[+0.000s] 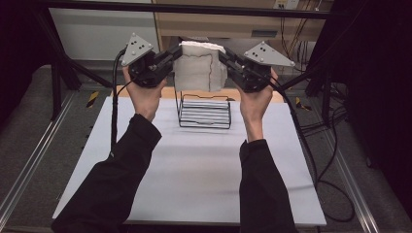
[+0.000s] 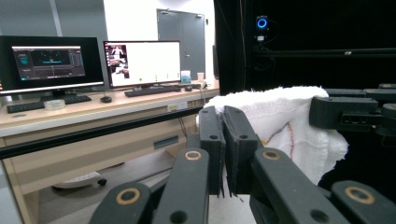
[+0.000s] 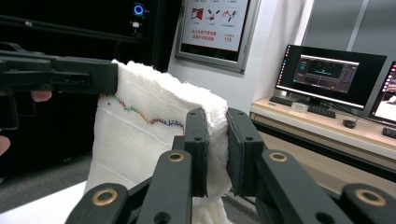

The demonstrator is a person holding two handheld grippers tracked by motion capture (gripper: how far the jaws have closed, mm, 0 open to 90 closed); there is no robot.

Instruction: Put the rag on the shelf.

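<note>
A white towel (image 1: 198, 68) with coloured stitching hangs folded in the air between both grippers, above a black wire rack (image 1: 204, 110) on the white table. My left gripper (image 1: 176, 51) is shut on the towel's upper left corner. My right gripper (image 1: 224, 52) is shut on its upper right corner. In the left gripper view the towel (image 2: 285, 121) spreads past my left gripper (image 2: 223, 149), and the other gripper's jaw clamps its far edge. In the right gripper view the towel (image 3: 140, 140) is pinched in my right gripper (image 3: 215, 154), its wavy multicoloured stitch line facing the camera.
The wire rack stands at the far middle of the white table (image 1: 194, 170). A black frame bar (image 1: 194, 8) crosses above the table's far side. Desks with monitors (image 2: 140, 63) stand beyond. Cables (image 1: 320, 160) trail off the right edge.
</note>
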